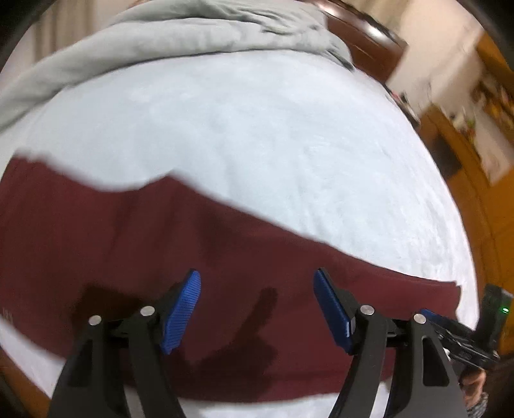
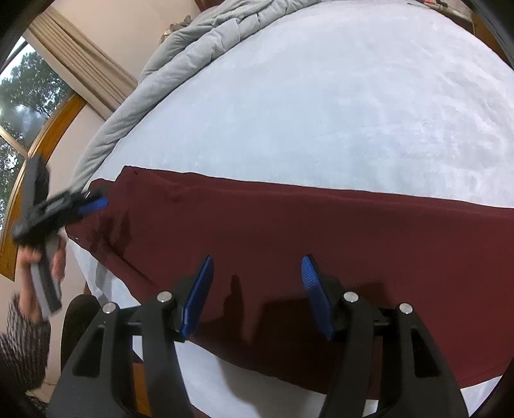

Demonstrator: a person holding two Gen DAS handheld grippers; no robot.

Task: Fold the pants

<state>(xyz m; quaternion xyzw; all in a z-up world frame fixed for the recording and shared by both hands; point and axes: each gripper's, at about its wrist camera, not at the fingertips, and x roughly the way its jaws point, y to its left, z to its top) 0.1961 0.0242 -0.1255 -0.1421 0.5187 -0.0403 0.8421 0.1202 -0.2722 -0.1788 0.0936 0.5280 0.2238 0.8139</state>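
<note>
Dark red pants [image 1: 154, 238] lie flat in a long band across the near part of a pale blue bed cover [image 1: 244, 128]. My left gripper [image 1: 257, 283] is open and empty, hovering above the pants. In the right wrist view the pants [image 2: 321, 231] run from the left edge to the right edge. My right gripper [image 2: 257, 270] is open and empty above their near edge. The left gripper also shows in the right wrist view [image 2: 93, 204] at the pants' left end. The right gripper shows in the left wrist view [image 1: 433, 316] beside the pants' right end.
A rumpled grey duvet [image 1: 192, 29] lies along the far side of the bed. Dark wooden furniture [image 1: 363, 38] stands beyond it, and a wooden floor [image 1: 465, 180] is to the right. A window with a curtain [image 2: 77, 61] is on the left in the right wrist view.
</note>
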